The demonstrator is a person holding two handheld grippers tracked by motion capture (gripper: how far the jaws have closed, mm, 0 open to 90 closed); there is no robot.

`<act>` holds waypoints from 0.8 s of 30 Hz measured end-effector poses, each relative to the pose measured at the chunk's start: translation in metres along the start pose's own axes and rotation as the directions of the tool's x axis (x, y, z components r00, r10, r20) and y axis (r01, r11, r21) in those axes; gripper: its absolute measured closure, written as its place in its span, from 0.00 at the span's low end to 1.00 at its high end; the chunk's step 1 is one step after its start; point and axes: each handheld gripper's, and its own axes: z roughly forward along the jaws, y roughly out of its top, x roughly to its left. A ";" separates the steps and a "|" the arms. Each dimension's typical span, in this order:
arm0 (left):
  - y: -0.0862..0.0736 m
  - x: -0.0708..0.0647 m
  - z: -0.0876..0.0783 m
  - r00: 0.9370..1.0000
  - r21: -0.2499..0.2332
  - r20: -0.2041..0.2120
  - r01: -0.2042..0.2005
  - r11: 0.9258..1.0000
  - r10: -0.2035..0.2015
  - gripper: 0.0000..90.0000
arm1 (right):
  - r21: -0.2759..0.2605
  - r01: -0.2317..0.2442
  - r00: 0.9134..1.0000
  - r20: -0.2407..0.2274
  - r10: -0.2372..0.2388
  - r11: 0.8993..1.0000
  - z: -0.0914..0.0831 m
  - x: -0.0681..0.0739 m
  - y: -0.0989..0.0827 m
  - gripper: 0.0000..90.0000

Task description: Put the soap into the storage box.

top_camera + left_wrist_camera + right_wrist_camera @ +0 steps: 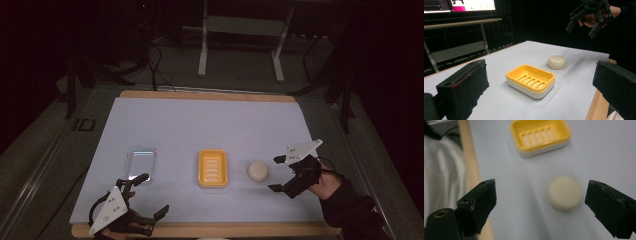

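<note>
Two grippers, both with jaws spread wide and holding nothing. Your right gripper [281, 173] hovers just right of the soap [258, 171] — a round, cream-coloured bar lying flat on the white sheet [200, 120], just beside the yellow dish [213, 168] and not touching it. In the right gripper view the soap [564, 192] sits between the two jaws but lower, and it looks slightly blurred; the dish [540, 135] lies beyond it. Your left gripper [150, 192] is at the near left corner of the sheet, close to the clear lid [141, 162] — well apart from the soap. In the left gripper view the dish [531, 80] stands between the jaws farther off, slotted and empty, with the soap [556, 62] behind it and your right gripper [582, 28] raised above.
</note>
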 end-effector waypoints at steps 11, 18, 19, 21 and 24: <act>0.000 0.000 0.001 1.000 0.002 0.004 0.001 1.000 -0.001 0.00 | 0.174 0.015 0.999 -0.048 -0.007 0.985 0.011 -0.004 0.006 0.11; -0.001 0.000 0.001 1.000 0.006 0.007 -0.001 1.000 0.001 0.00 | 0.283 0.015 0.999 -0.031 -0.006 0.959 0.017 -0.008 0.005 0.11; -0.001 0.000 0.001 1.000 0.007 0.008 0.000 1.000 0.000 0.00 | 0.302 0.011 1.000 -0.028 -0.003 0.953 0.018 -0.008 0.005 0.11; -0.001 0.000 0.001 1.000 0.008 0.009 0.000 1.000 0.000 0.00 | 0.331 0.014 1.000 -0.023 -0.007 0.944 0.018 -0.010 0.005 0.11; -0.001 0.000 0.001 1.000 0.010 0.008 -0.002 1.000 0.002 0.00 | 0.353 0.014 1.000 -0.023 -0.006 0.935 0.018 -0.012 0.005 0.11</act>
